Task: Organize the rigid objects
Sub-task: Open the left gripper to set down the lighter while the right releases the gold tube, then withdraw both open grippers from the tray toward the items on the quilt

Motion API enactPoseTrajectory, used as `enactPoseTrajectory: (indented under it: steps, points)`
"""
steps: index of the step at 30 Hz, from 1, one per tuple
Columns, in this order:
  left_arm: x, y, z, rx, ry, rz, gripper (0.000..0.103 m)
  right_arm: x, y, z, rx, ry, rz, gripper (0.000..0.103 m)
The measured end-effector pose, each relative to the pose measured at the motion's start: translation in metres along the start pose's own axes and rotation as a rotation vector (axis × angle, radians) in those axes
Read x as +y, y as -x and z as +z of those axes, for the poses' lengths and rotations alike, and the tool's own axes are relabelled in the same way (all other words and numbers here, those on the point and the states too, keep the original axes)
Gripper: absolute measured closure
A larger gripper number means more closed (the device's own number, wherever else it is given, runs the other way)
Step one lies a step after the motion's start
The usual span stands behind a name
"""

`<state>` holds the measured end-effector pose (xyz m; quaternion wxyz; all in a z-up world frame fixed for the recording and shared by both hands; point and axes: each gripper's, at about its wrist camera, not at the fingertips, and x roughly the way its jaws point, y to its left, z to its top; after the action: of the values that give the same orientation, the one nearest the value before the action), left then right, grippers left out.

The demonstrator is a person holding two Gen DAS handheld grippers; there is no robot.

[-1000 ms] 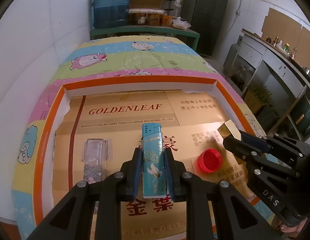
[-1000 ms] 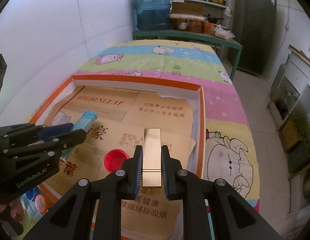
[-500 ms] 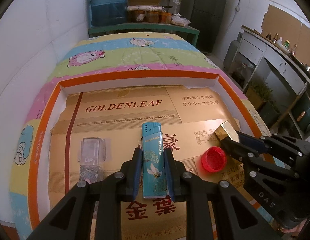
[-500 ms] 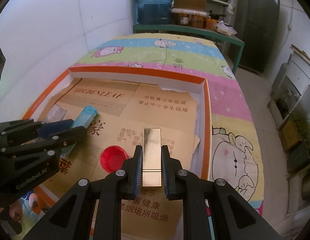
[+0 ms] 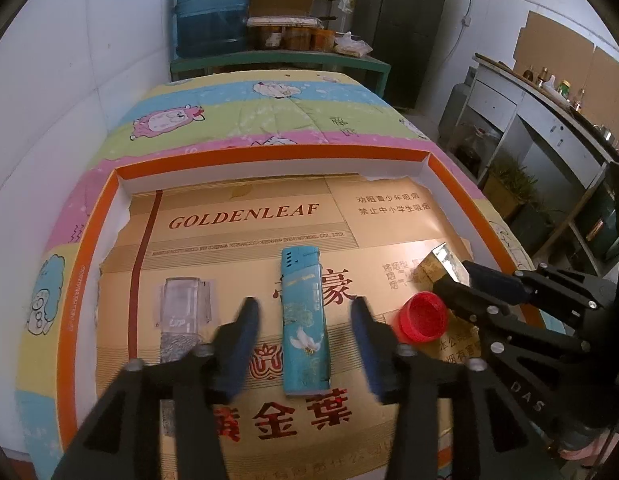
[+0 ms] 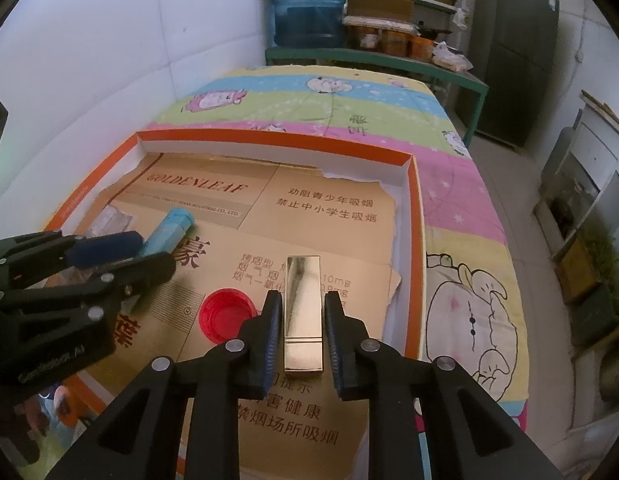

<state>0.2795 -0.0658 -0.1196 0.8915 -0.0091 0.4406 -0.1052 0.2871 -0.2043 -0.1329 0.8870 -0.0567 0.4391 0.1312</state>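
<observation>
A turquoise lighter (image 5: 305, 324) lies flat on the cardboard lining of an orange-rimmed tray (image 5: 269, 154). My left gripper (image 5: 303, 308) straddles it with jaws wide and still opening, pads off it. Seen from the right wrist view, the left gripper (image 6: 149, 254) sits at the left with the lighter (image 6: 169, 228) poking out beyond it. A gold rectangular case (image 6: 303, 308) rests on the cardboard between the jaws of my right gripper (image 6: 302, 302), which are opening, a thin gap on each side. The left wrist view shows the gold case (image 5: 441, 266) at the right gripper (image 5: 449, 286).
A red bottle cap (image 5: 423, 318) (image 6: 225, 316) lies open side up between the two grippers. A clear plastic box (image 5: 183, 308) lies left of the lighter. The tray sits on a striped cartoon quilt (image 6: 349, 120). Shelves with a water jug (image 5: 211, 12) stand beyond.
The left jaws sprang apart and let go of the lighter, which now lies on the cardboard. The right jaws eased off the gold case. Neither hand shifted noticeably.
</observation>
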Motion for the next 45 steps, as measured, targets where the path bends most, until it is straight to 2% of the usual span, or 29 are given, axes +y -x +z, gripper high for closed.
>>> enactPoseTrajectory:
  steps: [9,12,14,20,29,45]
  points:
    - [-0.001,0.016,-0.001,-0.028,-0.01,0.004,0.052,0.0,0.018,-0.002,-0.032,-0.015,0.002,0.078]
    - [-0.003,0.024,-0.001,-0.041,-0.017,0.008,0.052,0.0,0.025,-0.005,-0.038,-0.042,0.022,0.066]
    - [-0.005,0.032,-0.002,-0.055,-0.023,0.013,0.052,0.0,0.031,-0.006,-0.047,-0.056,0.029,0.055]
    - [-0.004,0.054,-0.005,-0.086,-0.023,0.018,0.051,0.004,0.052,-0.011,-0.072,-0.081,0.036,0.047]
    - [-0.002,0.091,-0.016,-0.139,-0.009,0.021,0.051,0.015,0.083,-0.02,-0.093,-0.098,0.047,0.047]
    - [0.0,0.135,-0.04,-0.176,-0.002,0.055,0.051,0.04,0.127,-0.037,-0.119,-0.084,0.045,0.047]
